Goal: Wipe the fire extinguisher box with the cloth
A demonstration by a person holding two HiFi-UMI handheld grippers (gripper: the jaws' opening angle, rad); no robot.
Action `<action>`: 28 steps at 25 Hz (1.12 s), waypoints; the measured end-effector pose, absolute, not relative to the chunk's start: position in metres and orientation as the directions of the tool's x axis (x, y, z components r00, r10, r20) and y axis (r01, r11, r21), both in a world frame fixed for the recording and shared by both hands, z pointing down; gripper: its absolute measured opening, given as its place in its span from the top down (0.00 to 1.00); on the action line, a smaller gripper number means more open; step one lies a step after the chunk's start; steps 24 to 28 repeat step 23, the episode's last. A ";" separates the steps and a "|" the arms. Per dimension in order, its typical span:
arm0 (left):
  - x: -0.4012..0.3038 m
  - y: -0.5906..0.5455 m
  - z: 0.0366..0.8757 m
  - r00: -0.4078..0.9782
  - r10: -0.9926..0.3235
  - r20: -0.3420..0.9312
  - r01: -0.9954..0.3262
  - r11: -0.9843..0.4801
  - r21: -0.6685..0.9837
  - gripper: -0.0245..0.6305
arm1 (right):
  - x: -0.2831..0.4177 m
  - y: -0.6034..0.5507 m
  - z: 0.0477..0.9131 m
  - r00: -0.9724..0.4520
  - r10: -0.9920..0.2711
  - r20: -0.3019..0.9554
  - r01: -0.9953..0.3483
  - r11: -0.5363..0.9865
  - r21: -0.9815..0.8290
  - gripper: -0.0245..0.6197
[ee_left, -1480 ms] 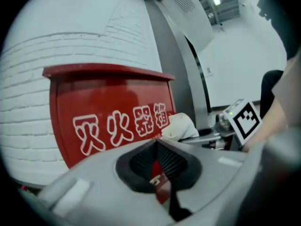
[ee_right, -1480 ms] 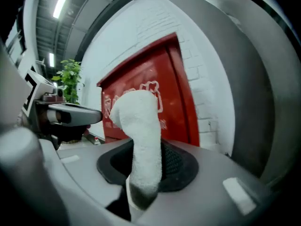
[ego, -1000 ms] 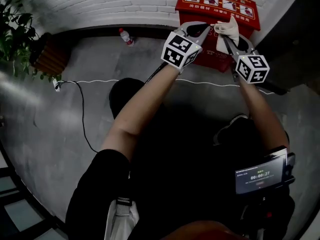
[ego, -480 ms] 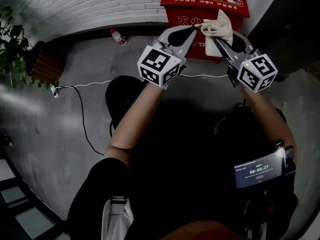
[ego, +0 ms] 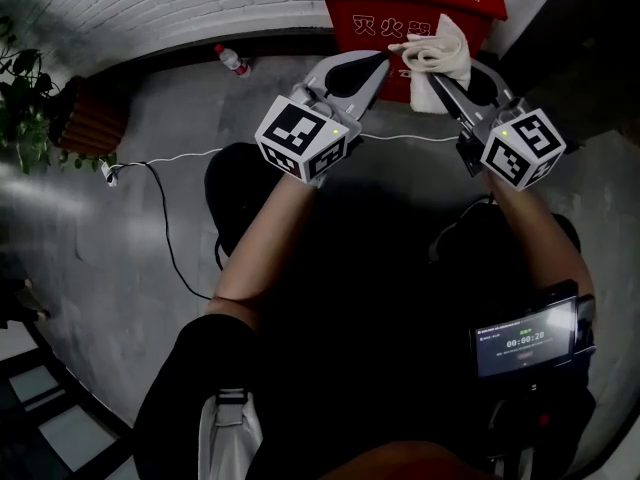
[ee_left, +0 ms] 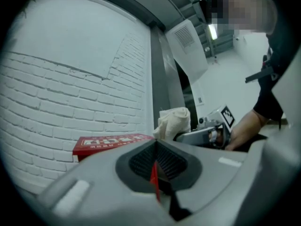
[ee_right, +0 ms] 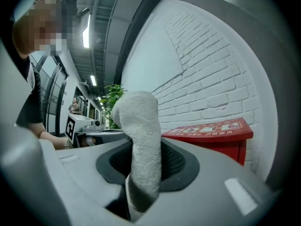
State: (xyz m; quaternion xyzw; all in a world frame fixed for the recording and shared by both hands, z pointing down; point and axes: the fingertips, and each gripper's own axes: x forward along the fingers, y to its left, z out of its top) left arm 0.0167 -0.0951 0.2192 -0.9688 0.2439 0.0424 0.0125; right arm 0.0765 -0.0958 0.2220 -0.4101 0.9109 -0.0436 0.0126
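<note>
Against the brick wall (ego: 200, 8) ahead of you stands the red box (ego: 400, 13), with its top facing you. Your right gripper (ego: 438, 76) has its jaws clamped on the cloth (ego: 440, 50). The cloth bunches up past the tips, so a soft wad, not the plastic, would meet the box. Your left gripper (ego: 378, 63) has its jaws pressed together on nothing. Its tip sits just beside the cloth, probably to steady or tidy the wad. Cloth and box look apart, so wiping seems not yet begun. Bringing the wad down onto the top is the likely next step.
</note>
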 end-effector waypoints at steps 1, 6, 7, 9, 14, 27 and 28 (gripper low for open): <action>0.017 -0.094 0.222 0.877 -0.473 -0.083 -0.475 -0.880 -0.002 0.96 | 0.077 -0.095 0.226 -0.663 -0.749 0.014 -0.747 0.659 -0.091 0.77; 0.012 -0.086 0.236 0.883 -0.462 -0.084 -0.464 -0.886 -0.010 0.96 | 0.073 -0.086 0.245 -0.653 -0.757 0.024 -0.756 0.651 -0.068 0.77; 0.011 -0.086 0.236 0.884 -0.459 -0.085 -0.462 -0.887 -0.008 0.96 | 0.072 -0.087 0.246 -0.651 -0.759 0.026 -0.759 0.648 -0.063 0.77; 0.011 -0.087 0.239 0.885 -0.458 -0.083 -0.461 -0.888 -0.008 0.96 | 0.074 -0.088 0.249 -0.645 -0.763 0.027 -0.764 0.643 -0.054 0.77; 0.018 -0.085 0.250 0.893 -0.444 -0.073 -0.445 -0.895 0.004 0.96 | 0.081 -0.088 0.258 -0.633 -0.774 0.020 -0.774 0.632 -0.045 0.77; 0.014 -0.101 0.239 0.890 -0.451 -0.067 -0.451 -0.892 0.015 0.96 | 0.076 -0.103 0.239 -0.631 -0.775 0.047 -0.776 0.631 -0.013 0.77; 0.014 -0.101 0.239 0.890 -0.451 -0.067 -0.451 -0.892 0.015 0.96 | 0.076 -0.103 0.239 -0.631 -0.775 0.047 -0.776 0.631 -0.013 0.77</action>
